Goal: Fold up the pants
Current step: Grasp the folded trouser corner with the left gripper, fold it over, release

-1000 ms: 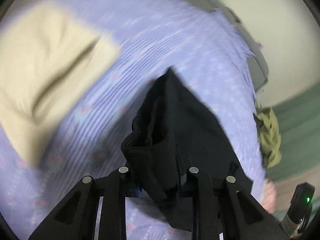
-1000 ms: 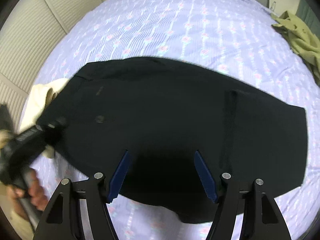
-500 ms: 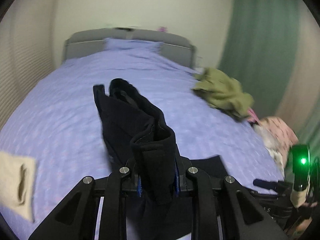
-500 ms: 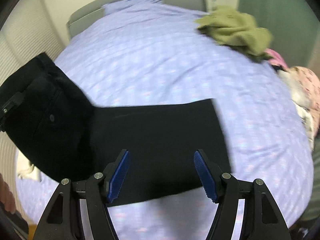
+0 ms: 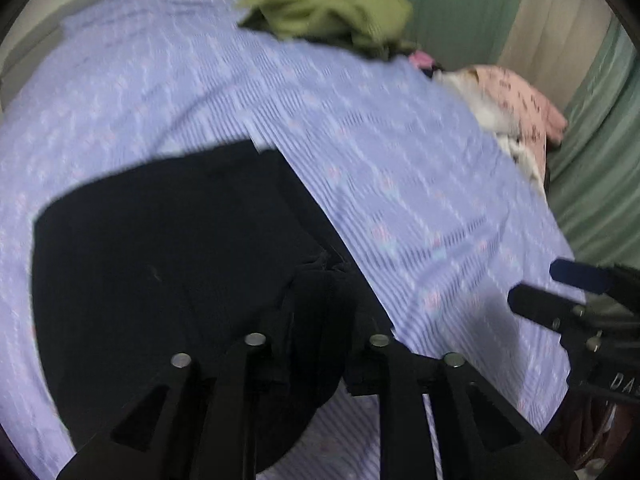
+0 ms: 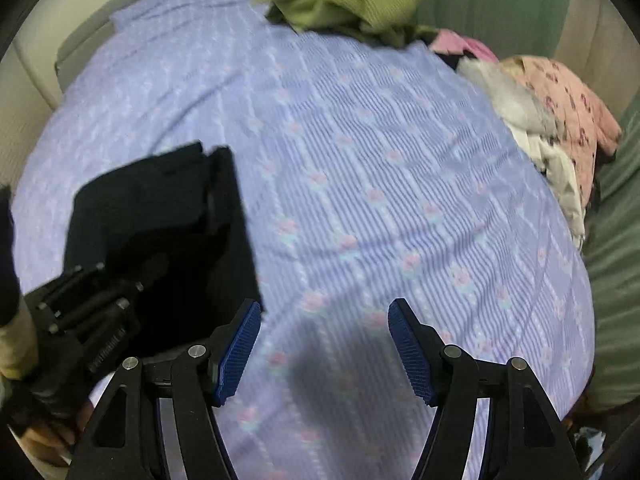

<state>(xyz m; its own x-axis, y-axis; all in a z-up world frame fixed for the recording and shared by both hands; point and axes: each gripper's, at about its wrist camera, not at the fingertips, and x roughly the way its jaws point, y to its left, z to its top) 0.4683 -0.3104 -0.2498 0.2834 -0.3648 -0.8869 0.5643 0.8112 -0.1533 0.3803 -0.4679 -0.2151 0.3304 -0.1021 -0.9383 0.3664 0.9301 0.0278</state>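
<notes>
The black pants (image 5: pixel 160 260) lie doubled over on the lilac flowered bedsheet (image 5: pixel 400 168). My left gripper (image 5: pixel 320 312) is shut on a bunched end of them, low over the bed at the fold's right edge. In the right wrist view the pants (image 6: pixel 160 208) sit at the left, with the left gripper (image 6: pixel 92 308) on their near side. My right gripper (image 6: pixel 324 344) stands open over bare sheet to the right of the pants, its blue pads (image 6: pixel 240 344) holding nothing. Its blue-tipped finger also shows at the right edge of the left wrist view (image 5: pixel 576 276).
An olive green garment (image 6: pixel 352 0) is heaped at the far end of the bed. A pink patterned garment (image 6: pixel 568 100) and pale clothes lie along the right edge. Green curtains (image 5: pixel 600 160) hang beyond that edge. A grey headboard (image 6: pixel 84 48) is at the far left.
The left gripper has swung its end of the pants across to the right and down over the rest. The right gripper has moved right, off the pants, over bare sheet.
</notes>
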